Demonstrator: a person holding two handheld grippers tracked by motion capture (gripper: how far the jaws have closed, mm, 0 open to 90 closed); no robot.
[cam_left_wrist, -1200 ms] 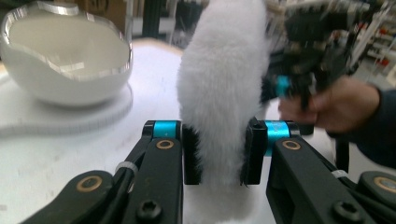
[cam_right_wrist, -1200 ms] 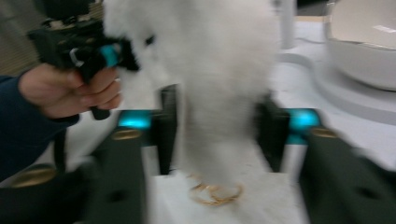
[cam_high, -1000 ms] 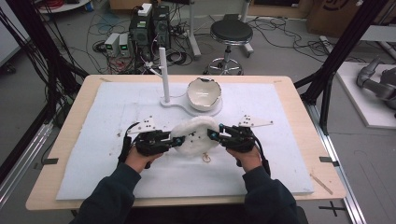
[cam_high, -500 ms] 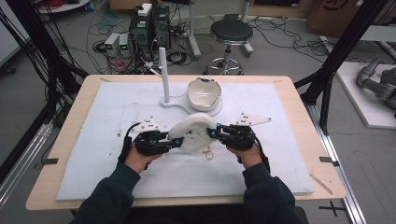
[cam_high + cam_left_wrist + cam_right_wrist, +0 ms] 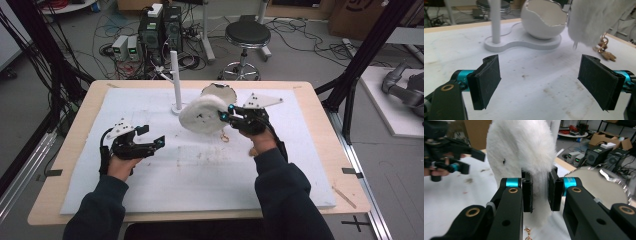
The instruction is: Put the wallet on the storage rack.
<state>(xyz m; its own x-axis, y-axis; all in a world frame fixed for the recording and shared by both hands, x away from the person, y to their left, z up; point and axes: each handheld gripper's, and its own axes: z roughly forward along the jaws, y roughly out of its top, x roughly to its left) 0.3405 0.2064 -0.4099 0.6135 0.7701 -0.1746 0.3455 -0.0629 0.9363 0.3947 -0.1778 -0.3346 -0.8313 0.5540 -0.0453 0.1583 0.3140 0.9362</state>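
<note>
Now up off the table [image 5: 65, 200], a fluffy white round furry pouch [image 5: 202, 115], pinched at its edge by the right hand-held gripper [image 5: 226, 114], black pads [image 5: 527, 190] pressed tight on the white fur. Hanging low from the pouch, a small gold clasp with a little brown charm [image 5: 605, 51], just over the white foam sheet [image 5: 200, 175] spread across the table. Off to the side and well apart from the pouch, the left hand-held gripper [image 5: 150, 136], jaws spread wide after just opening, nothing between its two black pads [image 5: 486, 80]. Close behind the pouch, a white bowl shaped like a cracked eggshell [image 5: 542, 20], sitting on a flat white base [image 5: 524, 42]. On the same base, a thin white upright pole [image 5: 175, 80], standing straight beside the bowl. Both gripper-holding arms in dark blue sleeves [image 5: 285, 200], coming in from the near edge of the table. Beyond the far side of the table, a black round stool [image 5: 246, 35] on the floor, near some grey boxes and loose cables.
</note>
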